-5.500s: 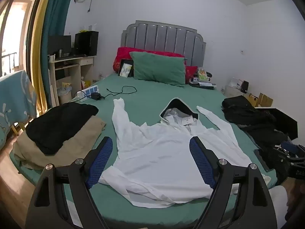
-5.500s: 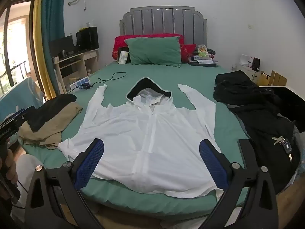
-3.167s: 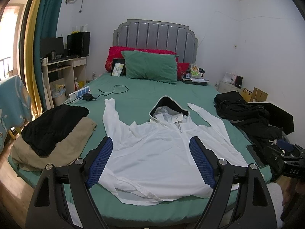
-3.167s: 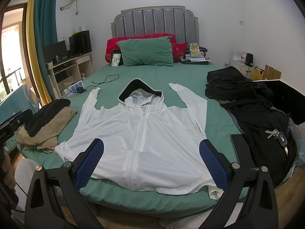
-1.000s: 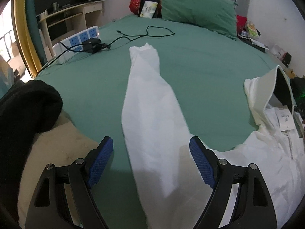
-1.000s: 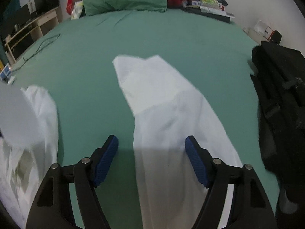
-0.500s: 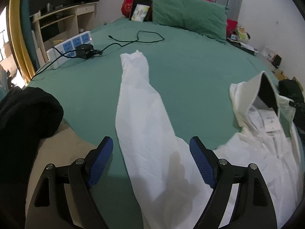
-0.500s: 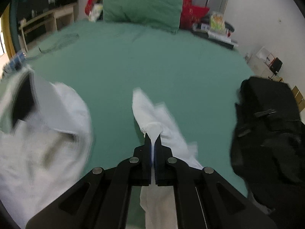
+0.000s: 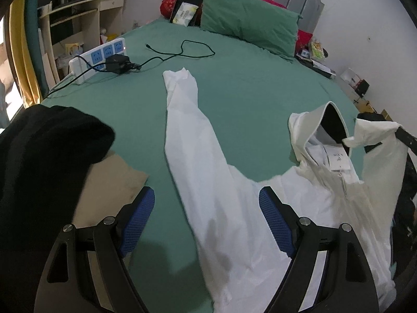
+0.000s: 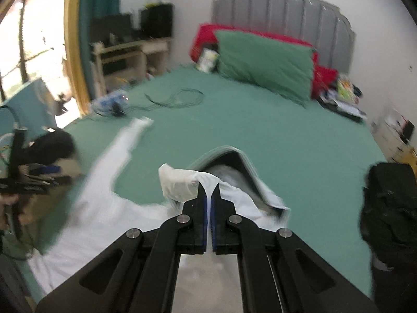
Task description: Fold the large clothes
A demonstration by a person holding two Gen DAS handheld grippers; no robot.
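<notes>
My right gripper (image 10: 208, 193) is clamped on the cuff end of the white hooded jacket's (image 9: 299, 208) right sleeve (image 10: 179, 182), lifted above the hood (image 10: 234, 161). My left gripper (image 9: 206, 214) has its jaws spread wide and holds nothing, hovering over the left sleeve (image 9: 187, 130), which lies flat and straight on the green bedsheet (image 9: 247, 91). Jacket body is spread on the bed. Folded black and tan clothes (image 9: 47, 151) sit just left of it. Right wrist view is motion-blurred.
</notes>
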